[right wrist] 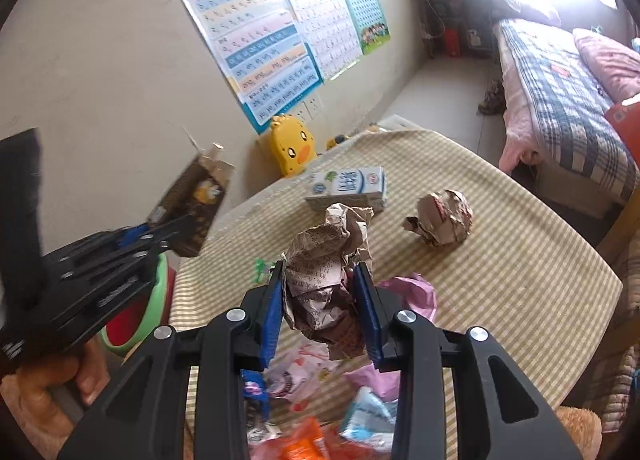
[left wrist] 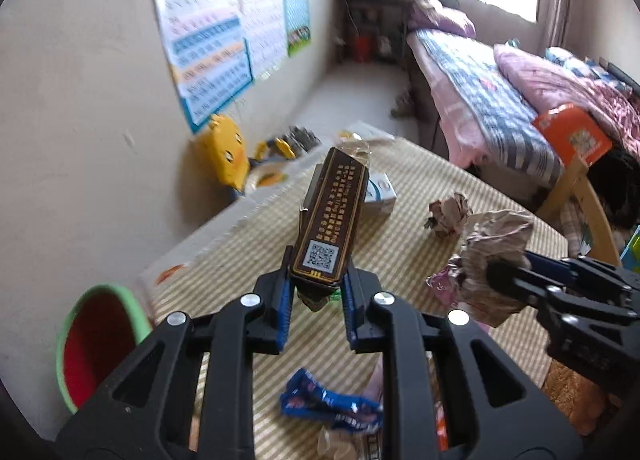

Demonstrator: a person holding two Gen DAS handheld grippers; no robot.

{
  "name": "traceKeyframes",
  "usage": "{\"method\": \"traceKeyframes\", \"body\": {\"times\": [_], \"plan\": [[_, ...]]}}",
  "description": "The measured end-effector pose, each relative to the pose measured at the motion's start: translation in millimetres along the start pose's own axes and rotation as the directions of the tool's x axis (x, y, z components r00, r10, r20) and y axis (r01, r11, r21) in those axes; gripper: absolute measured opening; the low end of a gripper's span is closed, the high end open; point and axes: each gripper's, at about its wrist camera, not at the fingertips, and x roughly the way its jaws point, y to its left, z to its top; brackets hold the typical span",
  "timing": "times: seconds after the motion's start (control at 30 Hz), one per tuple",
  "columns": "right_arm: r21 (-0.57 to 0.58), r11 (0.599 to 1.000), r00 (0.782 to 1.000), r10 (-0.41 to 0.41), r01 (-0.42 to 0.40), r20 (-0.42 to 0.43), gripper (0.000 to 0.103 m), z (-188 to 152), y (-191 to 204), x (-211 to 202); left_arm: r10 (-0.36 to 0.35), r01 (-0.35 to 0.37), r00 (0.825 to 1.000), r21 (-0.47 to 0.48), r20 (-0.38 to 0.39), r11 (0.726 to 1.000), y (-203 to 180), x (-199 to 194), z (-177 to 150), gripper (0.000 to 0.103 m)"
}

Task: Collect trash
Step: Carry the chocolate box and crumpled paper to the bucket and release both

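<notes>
Over the counter: both grippers hang above the striped counter, each with a piece of trash lifted clear of it.
Left gripper: jaws nearly closed, clamped on the near end of a long brown box that sticks out forward and up.
Right gripper: jaws partly closed, pinching a crumpled paper wad between the blue pads.
Bin: green rim, red inside, just beside the counter's left edge, below the left gripper.
Left behind: a milk carton, a second paper ball, a blue wrapper and pink wrappers lie on the counter.
Step in hand: likely carrying both pieces to the bin.
Doing it well: keep both grips firm; the box is held by one end and may swing, so bring it over the opening tip-down before letting go. Drop one piece at a time so the grippers do not collide over the rim.
</notes>
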Motion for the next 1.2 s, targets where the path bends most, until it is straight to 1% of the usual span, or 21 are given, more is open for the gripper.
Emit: {"method": "traceKeyframes", "body": {"times": [0.07, 0.2, 0.53, 0.87, 1.03, 1.2], "plan": [[-0.013, 1.0, 1.0, -0.001, 0.001, 0.007, 0.033, 0.8, 8.5, -3.3, 0.012, -0.011, 0.999, -0.024, 0.033, 1.0, 6.8, -17.9, -2.3, 0.02], [-0.038, 0.999, 1.0, -0.006, 0.006, 0.014, 0.033, 1.8, 25.2, -6.9, 0.042, -0.039, 0.996, -0.049, 0.076, 0.998, 17.9, -40.9, -4.7, 0.02], [-0.094, 0.996, 1.0, -0.012, 0.013, 0.009, 0.033, 0.8, 54.8, -4.6, 0.113, -0.098, 0.983, -0.106, 0.144, 0.99, 47.8, -66.3, -6.5, 0.02], [-0.146, 0.989, 1.0, 0.004, -0.006, -0.015, 0.033, -0.5, 83.4, 7.6, 0.162, -0.135, 0.974, -0.172, 0.155, 0.976, 79.2, -73.2, -15.0, 0.021], [-0.177, 0.983, 0.998, 0.044, -0.051, -0.044, 0.033, -0.6, 107.6, 23.1, 0.201, -0.169, 0.969, -0.208, 0.144, 0.963, 98.0, -73.2, -23.0, 0.021], [-0.211, 0.971, 0.992, 0.096, -0.112, -0.084, 0.033, -1.0, 139.8, 45.8, 0.256, -0.222, 0.961, -0.262, 0.105, 0.939, 127.7, -68.4, -37.6, 0.021]]}}
